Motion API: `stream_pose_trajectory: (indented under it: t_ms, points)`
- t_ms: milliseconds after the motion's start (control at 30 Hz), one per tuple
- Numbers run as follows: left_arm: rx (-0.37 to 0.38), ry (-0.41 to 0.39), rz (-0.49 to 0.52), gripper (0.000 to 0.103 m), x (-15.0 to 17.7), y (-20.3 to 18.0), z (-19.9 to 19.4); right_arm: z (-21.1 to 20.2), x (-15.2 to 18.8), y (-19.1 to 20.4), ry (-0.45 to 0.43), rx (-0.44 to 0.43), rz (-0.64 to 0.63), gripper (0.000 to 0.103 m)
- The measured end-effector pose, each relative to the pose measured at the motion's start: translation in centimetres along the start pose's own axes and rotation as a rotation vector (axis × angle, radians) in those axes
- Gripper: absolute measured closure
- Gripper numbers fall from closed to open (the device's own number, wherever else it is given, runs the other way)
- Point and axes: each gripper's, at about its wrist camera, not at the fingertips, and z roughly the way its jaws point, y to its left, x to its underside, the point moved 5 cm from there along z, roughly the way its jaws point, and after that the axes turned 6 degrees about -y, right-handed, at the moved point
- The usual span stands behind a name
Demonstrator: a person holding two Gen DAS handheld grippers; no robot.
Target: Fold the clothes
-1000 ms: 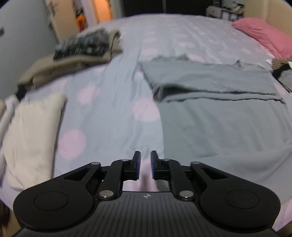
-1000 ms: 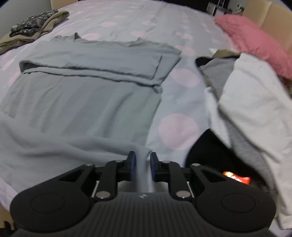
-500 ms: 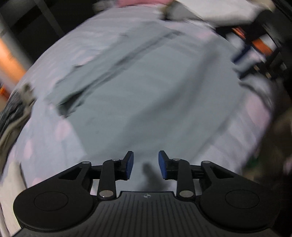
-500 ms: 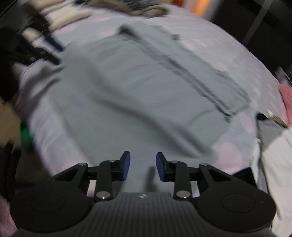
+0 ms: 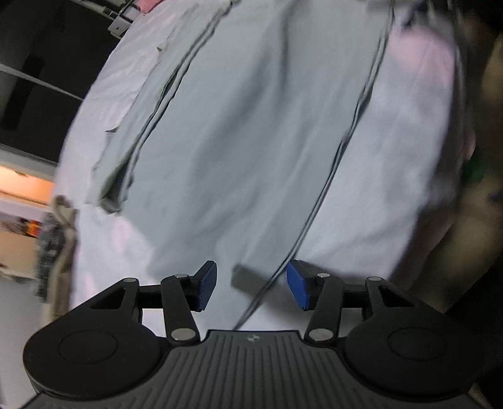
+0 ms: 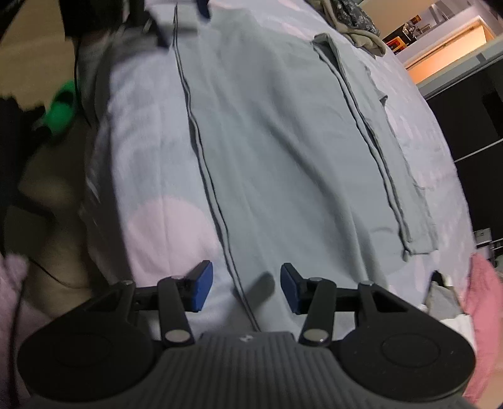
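Left hand-held gripper (image 5: pixel 251 284) and right hand-held gripper (image 6: pixel 246 288) both gape wide, empty.

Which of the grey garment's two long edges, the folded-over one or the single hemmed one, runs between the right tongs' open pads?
The single hemmed edge runs between the right tongs; the folded-over edge lies farther away, toward the doorway side.

A home bedroom. Shown by a wide bed under a pale lilac sheet with pink polka dots (image 6: pixel 147 176), a pink pillow (image 6: pixel 484 314) at one edge, a heap of crumpled khaki and dark patterned clothes (image 6: pixel 355 19) at another, and an open doorway into a warmly lit orange room (image 6: pixel 446 41) beyond.
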Motion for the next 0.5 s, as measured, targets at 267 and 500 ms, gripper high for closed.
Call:
stream_pose_trajectory:
  t_ms: [267,500]
  points:
    - [-0.049,0.061,0.035,0.055,1.3,0.3,0.2,-0.1,2.6,0.3,0.073,0.103,-0.165,0.052]
    - [-0.061,0.059,0.062,0.063,1.1,0.3,1.1,1.1,3.2,0.0,0.098,0.151,-0.229,0.058]
